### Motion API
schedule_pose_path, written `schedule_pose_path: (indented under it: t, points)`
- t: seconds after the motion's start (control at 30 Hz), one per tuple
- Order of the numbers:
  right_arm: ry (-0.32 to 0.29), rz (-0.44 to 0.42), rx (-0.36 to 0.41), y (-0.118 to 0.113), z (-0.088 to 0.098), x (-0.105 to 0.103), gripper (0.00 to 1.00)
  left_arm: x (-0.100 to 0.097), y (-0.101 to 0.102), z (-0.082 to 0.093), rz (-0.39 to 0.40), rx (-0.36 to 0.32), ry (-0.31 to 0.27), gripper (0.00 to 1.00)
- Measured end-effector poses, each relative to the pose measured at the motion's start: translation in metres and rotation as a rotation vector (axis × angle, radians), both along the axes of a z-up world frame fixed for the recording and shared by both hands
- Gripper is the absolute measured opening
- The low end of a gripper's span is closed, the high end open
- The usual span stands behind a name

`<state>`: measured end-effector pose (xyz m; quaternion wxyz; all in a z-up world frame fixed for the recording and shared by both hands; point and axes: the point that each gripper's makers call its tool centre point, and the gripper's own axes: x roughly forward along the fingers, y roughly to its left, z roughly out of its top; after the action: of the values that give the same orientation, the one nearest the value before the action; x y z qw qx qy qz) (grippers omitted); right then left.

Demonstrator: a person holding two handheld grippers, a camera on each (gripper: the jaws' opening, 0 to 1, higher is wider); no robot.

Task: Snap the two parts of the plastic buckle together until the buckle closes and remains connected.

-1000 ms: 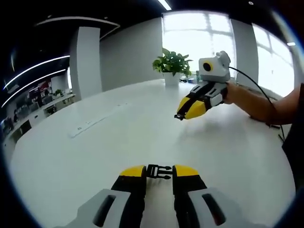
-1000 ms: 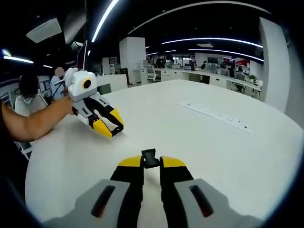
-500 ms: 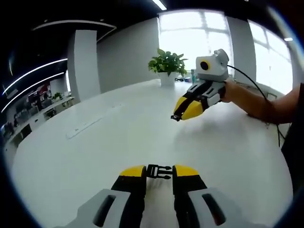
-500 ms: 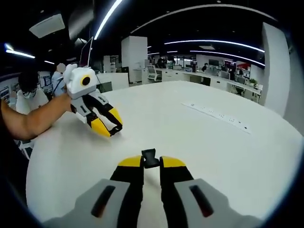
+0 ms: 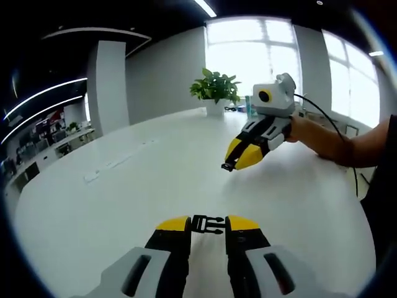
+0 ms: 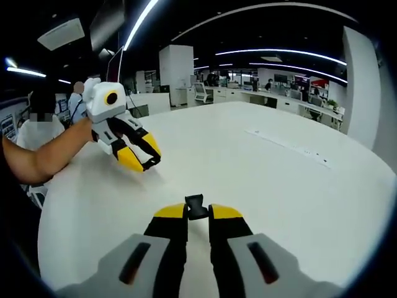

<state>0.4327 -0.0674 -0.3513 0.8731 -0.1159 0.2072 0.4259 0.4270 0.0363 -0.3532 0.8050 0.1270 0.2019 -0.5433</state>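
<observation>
In the left gripper view, my left gripper (image 5: 208, 222) is shut on the black pronged buckle part (image 5: 208, 224), which lies crosswise between its yellow-tipped jaws, prongs pointing right. In the right gripper view, my right gripper (image 6: 197, 212) is shut on the other black buckle part (image 6: 195, 206), which sticks up past its tips. Each gripper also shows in the other's view: the right gripper (image 5: 234, 159) up and to the right with a small black piece at its tips, the left gripper (image 6: 144, 159) at the upper left. Both hang above the white table (image 5: 124, 211), well apart from each other.
A potted plant (image 5: 215, 90) stands at the table's far end by bright windows. A flat power strip (image 6: 291, 148) is set into the tabletop. A person's forearm (image 6: 43, 158) holds the left gripper; other people sit behind it. Office desks fill the background.
Both views have shifted a little with the hands. The two grippers have drawn slightly nearer each other. Each stays shut on its buckle part.
</observation>
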Motion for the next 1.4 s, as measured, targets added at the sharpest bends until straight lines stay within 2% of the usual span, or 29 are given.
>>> schedule_pose_path:
  t: [0.2,0.43,0.63,0.73,0.8,1.17,1.27,1.4]
  points:
    - [-0.008,0.02,-0.024,0.004,0.0,-0.002,0.11,0.001,0.004,-0.003,-0.007,0.002,0.011,0.2]
    - [-0.014,0.025,-0.048,0.005,-0.003,-0.003,0.11,-0.01,0.002,-0.009,-0.03,0.023,0.029,0.2]
    - [0.003,0.033,-0.059,0.003,-0.009,-0.003,0.11,-0.009,0.003,-0.014,-0.032,0.035,0.037,0.2]
    - [0.029,0.085,-0.046,0.009,-0.014,-0.01,0.11,-0.014,0.001,-0.016,-0.049,0.042,0.041,0.2]
    - [0.034,0.083,-0.05,0.008,-0.016,-0.01,0.11,-0.018,0.001,-0.016,-0.053,0.046,0.044,0.2]
    - [0.05,0.12,-0.056,0.009,-0.016,-0.018,0.11,-0.017,0.004,-0.017,-0.067,0.046,0.058,0.2]
    - [0.034,0.173,-0.054,0.011,-0.015,-0.023,0.11,-0.017,0.003,-0.018,-0.071,0.047,0.061,0.2]
    - [0.012,0.347,-0.039,0.02,-0.015,-0.048,0.11,-0.018,0.004,-0.02,-0.079,0.053,0.068,0.2]
